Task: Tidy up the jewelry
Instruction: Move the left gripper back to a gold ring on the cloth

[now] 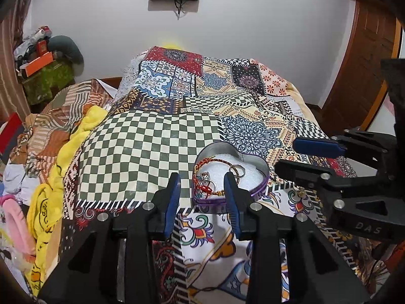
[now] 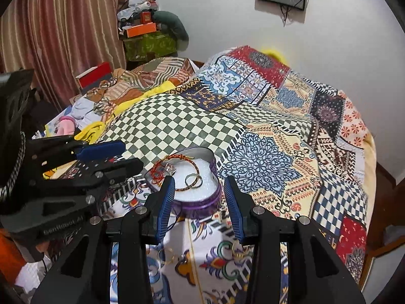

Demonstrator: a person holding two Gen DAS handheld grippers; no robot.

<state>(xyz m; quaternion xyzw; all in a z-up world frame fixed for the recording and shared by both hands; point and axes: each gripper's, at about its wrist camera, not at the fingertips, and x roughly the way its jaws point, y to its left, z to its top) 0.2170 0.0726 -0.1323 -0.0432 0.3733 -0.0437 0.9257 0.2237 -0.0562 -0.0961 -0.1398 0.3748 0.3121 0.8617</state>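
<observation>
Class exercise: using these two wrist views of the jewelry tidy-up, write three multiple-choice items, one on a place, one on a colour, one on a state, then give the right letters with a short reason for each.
1. Where does the heart-shaped tin sit?
A. on the patchwork bedspread
B. on the wall screen
C. on the floor

2. What colour is the tin's outer wall?
A. green
B. purple
C. orange

3. How do the jaws of the left hand-held gripper and right hand-held gripper stand?
A. both shut on a bangle
B. left shut, right open
C. both open and holding nothing

Answers:
1. A, both views show the tin resting on the patterned cloth.
2. B, its side shows purple under the silver rim.
3. C, each wrist view shows a wide gap between the blue pads; the braided bracelet and rings lie inside the tin.
</observation>
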